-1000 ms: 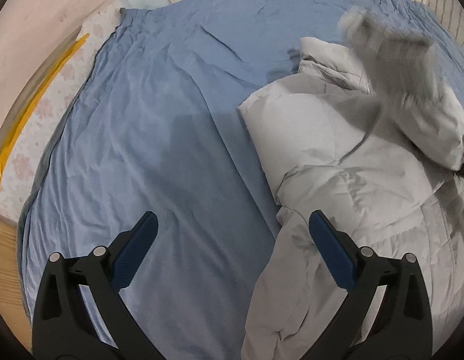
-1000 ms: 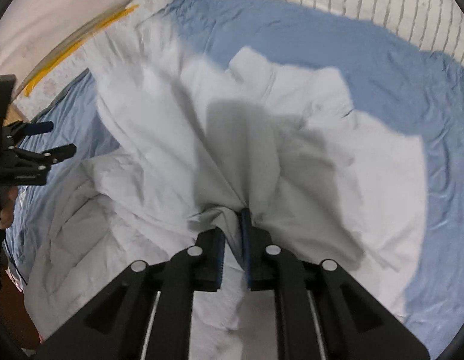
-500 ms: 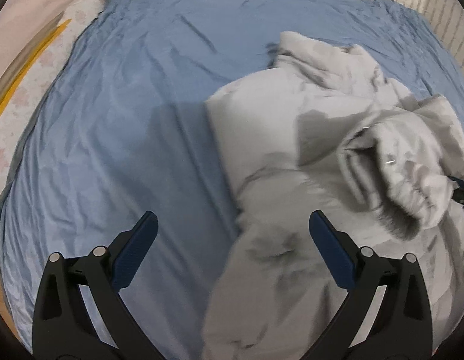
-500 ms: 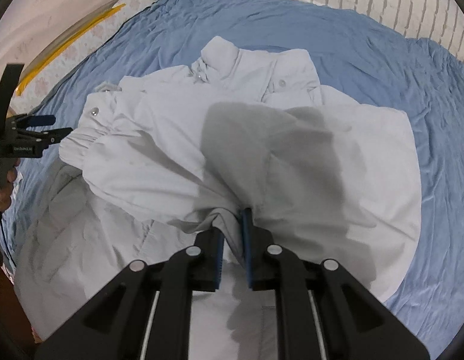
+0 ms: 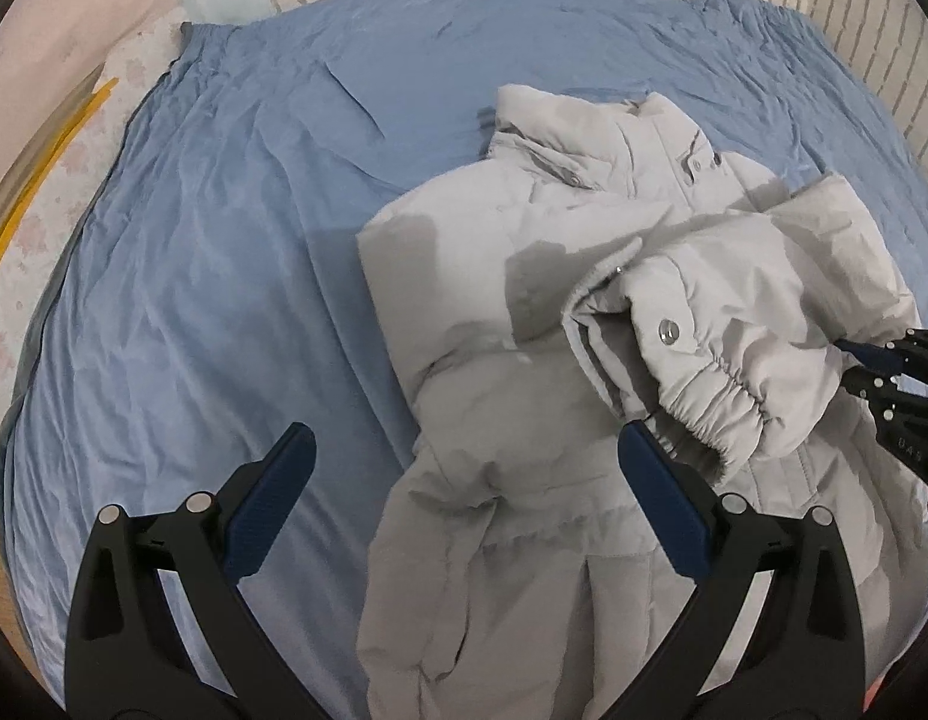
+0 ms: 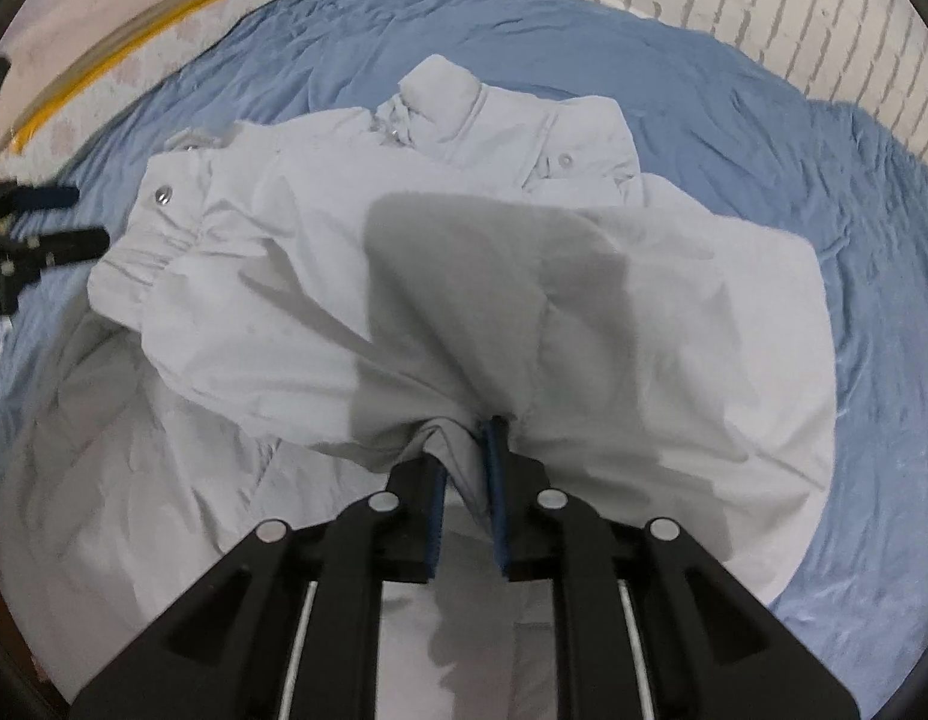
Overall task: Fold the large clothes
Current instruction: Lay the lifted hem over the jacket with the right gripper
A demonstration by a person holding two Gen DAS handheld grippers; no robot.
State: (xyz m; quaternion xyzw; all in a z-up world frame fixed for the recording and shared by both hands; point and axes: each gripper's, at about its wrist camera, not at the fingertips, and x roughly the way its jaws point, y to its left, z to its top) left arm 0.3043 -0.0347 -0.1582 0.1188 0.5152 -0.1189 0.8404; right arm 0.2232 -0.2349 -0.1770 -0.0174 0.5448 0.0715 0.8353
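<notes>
Left wrist view: pale grey padded jacket sprawls across the blue bedsheet.
Left gripper hovers, jaws wide apart, gripping nothing; right gripper pinches a jacket fold, its sleeve flopped over the front.

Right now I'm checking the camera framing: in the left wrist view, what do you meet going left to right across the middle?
Yellow strip → blue sheet → grey jacket → elastic sleeve cuff → right gripper, shut on the sleeve.
</notes>
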